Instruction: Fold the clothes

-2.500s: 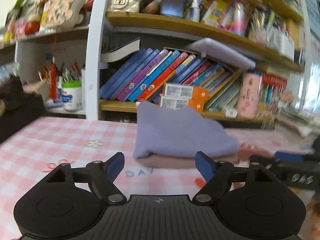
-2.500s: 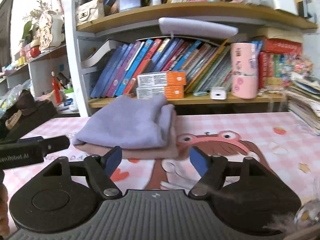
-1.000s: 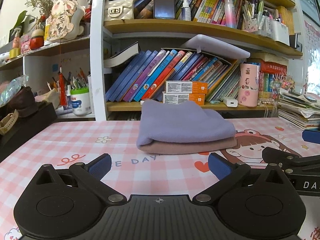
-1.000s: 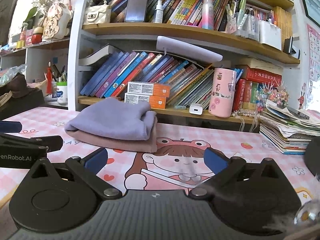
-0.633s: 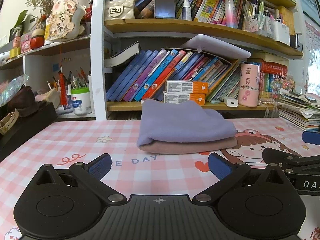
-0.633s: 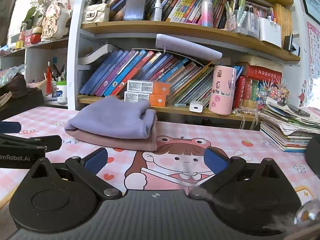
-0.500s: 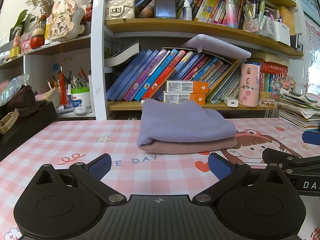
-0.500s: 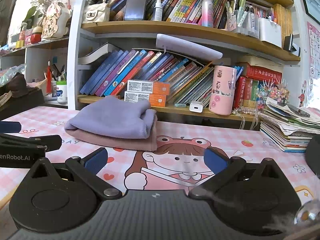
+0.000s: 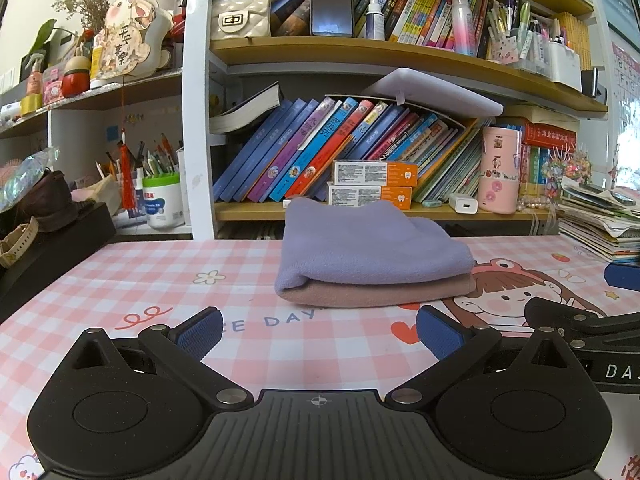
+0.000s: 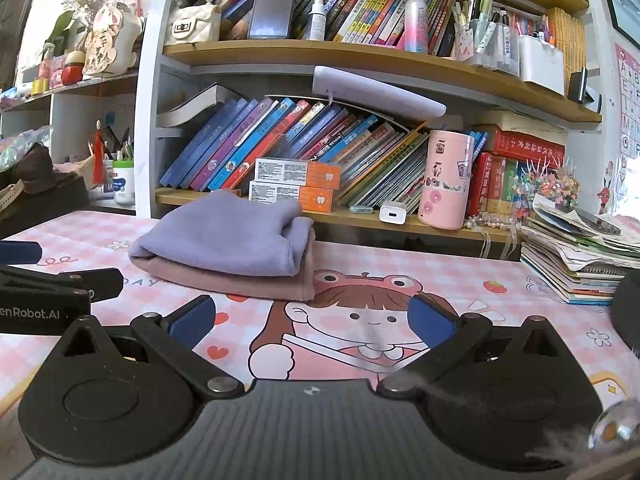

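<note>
A folded lavender garment (image 9: 368,248) lies on top of a folded dusty-pink garment (image 9: 376,294) on the pink checked table mat (image 9: 120,280), near the shelf. The stack also shows in the right wrist view, lavender (image 10: 224,236) over pink (image 10: 240,282). My left gripper (image 9: 319,334) is open and empty, low over the mat, well short of the stack. My right gripper (image 10: 311,322) is open and empty, to the right of the stack and short of it. Each gripper shows at the edge of the other's view.
A bookshelf (image 9: 360,208) full of books stands behind the table. A pile of booklets (image 10: 576,268) sits at the right edge. A black box (image 9: 52,244) with a watch and hat stands at the left. A pink tumbler (image 10: 446,178) is on the shelf.
Both grippers have pulled back from the stack and opened wider since 2.5 s ago. Over the last second nothing has visibly moved.
</note>
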Demonstrator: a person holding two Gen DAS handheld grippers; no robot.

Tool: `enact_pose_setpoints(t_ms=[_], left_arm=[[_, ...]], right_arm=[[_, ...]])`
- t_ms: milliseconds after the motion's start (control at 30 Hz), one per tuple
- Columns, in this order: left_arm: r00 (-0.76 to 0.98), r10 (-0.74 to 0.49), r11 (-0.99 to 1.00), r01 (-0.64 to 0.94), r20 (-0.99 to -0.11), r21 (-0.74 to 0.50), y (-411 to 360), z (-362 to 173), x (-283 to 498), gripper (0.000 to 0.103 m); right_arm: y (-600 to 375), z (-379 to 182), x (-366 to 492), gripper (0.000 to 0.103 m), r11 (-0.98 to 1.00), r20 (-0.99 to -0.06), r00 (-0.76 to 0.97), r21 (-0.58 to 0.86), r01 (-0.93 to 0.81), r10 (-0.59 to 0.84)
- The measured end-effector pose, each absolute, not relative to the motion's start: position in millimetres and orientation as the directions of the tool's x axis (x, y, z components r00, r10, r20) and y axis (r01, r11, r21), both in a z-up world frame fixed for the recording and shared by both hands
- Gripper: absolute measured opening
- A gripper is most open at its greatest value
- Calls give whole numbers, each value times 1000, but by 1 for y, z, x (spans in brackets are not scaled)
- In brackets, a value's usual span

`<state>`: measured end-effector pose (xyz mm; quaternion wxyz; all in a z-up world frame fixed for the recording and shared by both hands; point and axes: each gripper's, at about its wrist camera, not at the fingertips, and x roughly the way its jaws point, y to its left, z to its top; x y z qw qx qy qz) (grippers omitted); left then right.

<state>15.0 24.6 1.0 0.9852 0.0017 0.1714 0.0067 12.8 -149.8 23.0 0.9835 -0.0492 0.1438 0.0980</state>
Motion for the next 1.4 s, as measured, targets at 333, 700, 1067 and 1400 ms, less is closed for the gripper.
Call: enact_pose_setpoints(t_ms=[333, 700, 1067, 1400], left_arm=[[941, 10, 1000, -10, -340, 3, 26, 0, 15, 103], [941, 19, 1000, -19, -337, 4, 26, 1, 15, 103], [941, 14, 1000, -17, -339, -7, 28, 1, 15, 103], [939, 10, 1000, -16, -342, -15, 29, 1, 15, 103]], right_arm=[[-150, 23, 13, 103, 976, -294, 939, -70, -206, 178], [-150, 22, 14, 103, 976, -296, 939, -71, -207, 177], [-150, 21, 15, 103, 976, -304, 936, -69, -206, 176], [-151, 21, 16, 103, 976, -306, 936, -68, -206, 176]])
